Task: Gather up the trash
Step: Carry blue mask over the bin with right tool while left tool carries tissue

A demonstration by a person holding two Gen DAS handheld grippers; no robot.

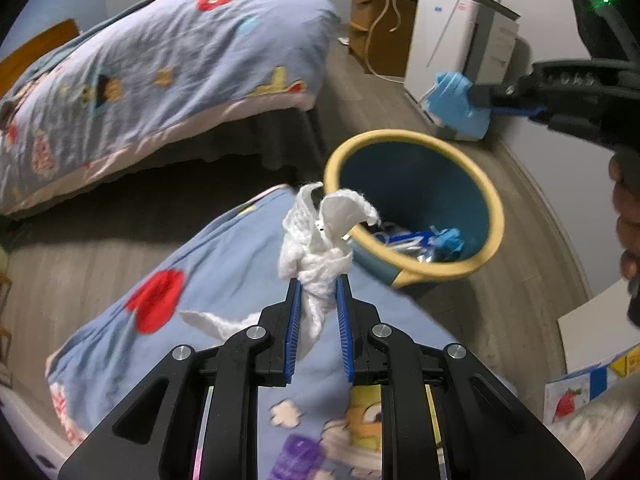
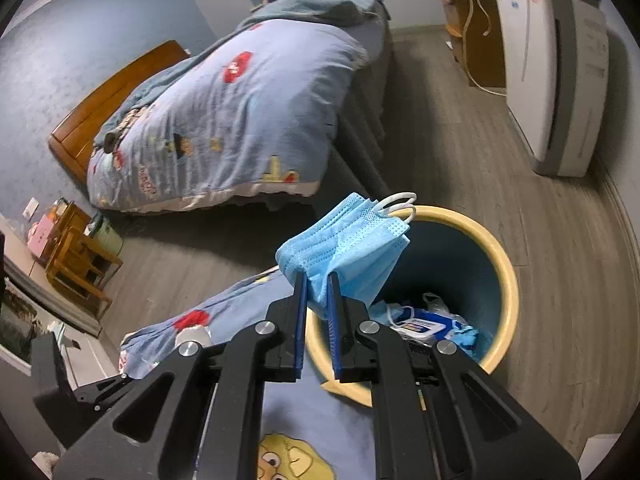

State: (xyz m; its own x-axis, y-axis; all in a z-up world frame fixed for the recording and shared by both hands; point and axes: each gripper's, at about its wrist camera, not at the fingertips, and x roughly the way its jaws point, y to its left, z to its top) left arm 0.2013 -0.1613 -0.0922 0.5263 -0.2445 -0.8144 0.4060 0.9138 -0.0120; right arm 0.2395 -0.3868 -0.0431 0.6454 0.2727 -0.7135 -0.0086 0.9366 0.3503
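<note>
Two wrist views show a bedroom with two beds, one waste bin and two pieces of trash in hand. In the left wrist view, the far bed (image 1: 160,80) fills the upper left under a blue cartoon-print quilt, with a sliver of wooden headboard cut off at the left edge. At lower centre the left gripper (image 1: 318,284) is clamped on one crumpled white tissue (image 1: 316,240), which stands up between its two blue pads and trails down behind them, held over the corner of the near bed's quilt (image 1: 224,280). Just right of the tissue stands the one bin (image 1: 492,216), blue with a yellow rim, on the wood floor beside that quilt; the litter at its bottom is blurred, blue and white pieces only. In the upper right the right gripper (image 1: 480,98) reaches in from the edge, pinching one blue face mask (image 1: 456,104) in front of a white appliance (image 1: 444,40); the person's hand (image 1: 628,216) is cut off at the right edge. In the right wrist view, the right gripper's (image 2: 318,280) pads are closed on that mask (image 2: 348,256), its two white ear loops (image 2: 396,204) hanging over the bin's (image 2: 508,276) far-left rim, with a wipes pack (image 2: 424,324) among the litter inside.
</note>
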